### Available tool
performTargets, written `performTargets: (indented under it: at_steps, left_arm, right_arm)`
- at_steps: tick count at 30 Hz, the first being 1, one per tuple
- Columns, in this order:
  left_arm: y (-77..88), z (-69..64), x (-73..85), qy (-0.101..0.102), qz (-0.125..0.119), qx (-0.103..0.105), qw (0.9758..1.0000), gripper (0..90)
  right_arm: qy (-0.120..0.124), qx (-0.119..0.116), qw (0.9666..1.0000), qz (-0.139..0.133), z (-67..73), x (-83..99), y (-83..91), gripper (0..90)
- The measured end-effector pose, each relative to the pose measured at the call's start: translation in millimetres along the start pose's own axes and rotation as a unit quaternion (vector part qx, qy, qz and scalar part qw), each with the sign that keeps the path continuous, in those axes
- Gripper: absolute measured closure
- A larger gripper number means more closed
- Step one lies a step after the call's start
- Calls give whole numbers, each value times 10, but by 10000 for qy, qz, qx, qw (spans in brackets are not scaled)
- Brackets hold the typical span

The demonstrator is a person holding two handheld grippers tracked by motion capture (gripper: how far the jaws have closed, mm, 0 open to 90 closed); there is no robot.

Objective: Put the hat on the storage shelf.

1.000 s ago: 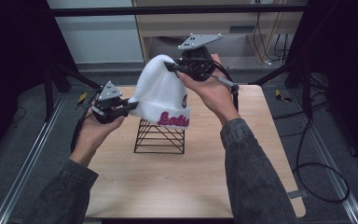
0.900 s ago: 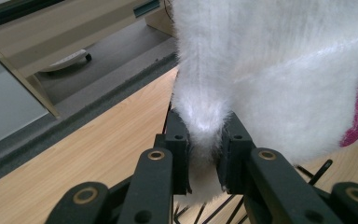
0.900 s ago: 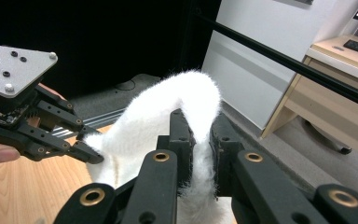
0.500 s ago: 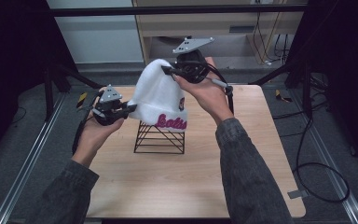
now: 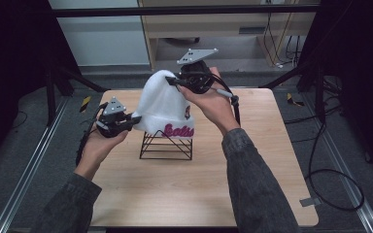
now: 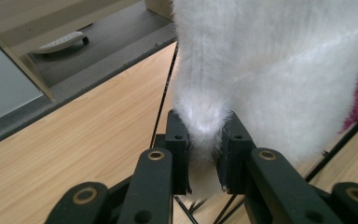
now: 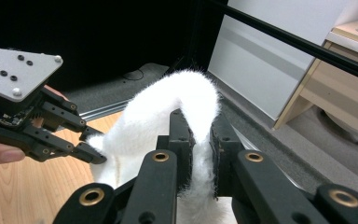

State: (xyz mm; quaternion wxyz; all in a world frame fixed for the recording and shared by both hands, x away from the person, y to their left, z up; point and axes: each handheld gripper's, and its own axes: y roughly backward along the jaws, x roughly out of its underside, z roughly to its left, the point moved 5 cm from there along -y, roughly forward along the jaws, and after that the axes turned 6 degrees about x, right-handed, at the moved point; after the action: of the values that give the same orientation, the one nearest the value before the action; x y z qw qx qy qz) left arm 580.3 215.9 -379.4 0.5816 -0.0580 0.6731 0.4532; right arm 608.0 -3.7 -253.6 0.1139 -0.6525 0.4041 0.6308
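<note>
A white fuzzy beanie (image 5: 162, 107) with pink lettering hangs over a black wire stand (image 5: 167, 146) at the middle of the wooden table (image 5: 252, 184). My left gripper (image 5: 137, 120) is shut on the hat's lower left edge; in the left gripper view the fur (image 6: 205, 121) is pinched between the jaws. My right gripper (image 5: 171, 80) is shut on the hat's top far side, with the white fabric (image 7: 200, 135) squeezed between its jaws. The right gripper view also shows my left gripper (image 7: 95, 156) holding the hat's other edge.
The wire stand's black rods (image 6: 165, 100) run under the hat. A cable (image 5: 330, 179) trails on the floor right of the table. A wooden cabinet (image 5: 233, 24) stands behind the table, and black frame legs (image 5: 58, 82) stand at the left.
Both grippers have lowered the hat toward the wire stand, which it now covers more. The grips are unchanged.
</note>
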Motion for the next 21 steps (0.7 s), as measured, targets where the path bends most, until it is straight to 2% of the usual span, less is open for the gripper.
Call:
performTargets:
  at_steps: [15,21]
  left_arm:
    - [1,-22,232,91,1,137,9999,759]
    - [-12,-60,308,32,30,167,9999,759]
  right_arm:
    - [49,-109,9996,245,155,175,-9,815]
    - [80,-121,9993,353,189,226,-24,815]
